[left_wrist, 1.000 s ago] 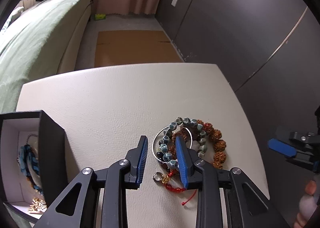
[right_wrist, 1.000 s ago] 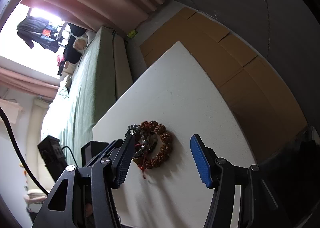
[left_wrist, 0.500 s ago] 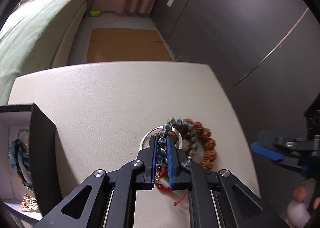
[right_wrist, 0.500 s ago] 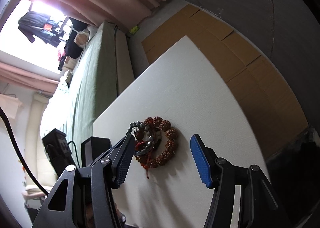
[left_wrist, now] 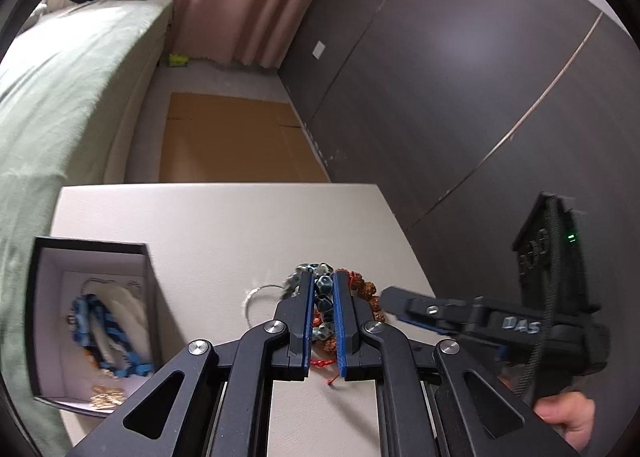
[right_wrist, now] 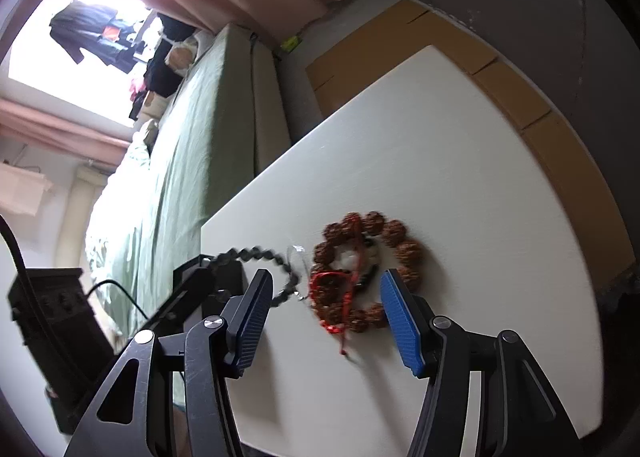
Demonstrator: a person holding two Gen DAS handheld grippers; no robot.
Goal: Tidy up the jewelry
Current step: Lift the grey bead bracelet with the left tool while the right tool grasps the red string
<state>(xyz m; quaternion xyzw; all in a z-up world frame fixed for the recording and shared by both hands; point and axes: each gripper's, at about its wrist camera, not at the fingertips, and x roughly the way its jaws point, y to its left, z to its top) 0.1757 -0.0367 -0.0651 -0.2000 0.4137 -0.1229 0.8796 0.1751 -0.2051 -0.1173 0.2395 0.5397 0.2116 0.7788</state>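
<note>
While black box (left_wrist: 150, 277) holds blue bracelet (left_wrist: 86, 323), gold trinket (left_wrist: 106, 395)

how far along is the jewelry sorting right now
Done: a blue braided bracelet and a gold piece lie in the open black box. In hand: the left gripper pinches the blue-grey bead bracelet. Left: the brown seed-bead bracelet, red cord and silver ring.

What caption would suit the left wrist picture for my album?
Left gripper shut on a blue-grey bead bracelet, lifting it from the jewelry pile beside an open box.
</note>
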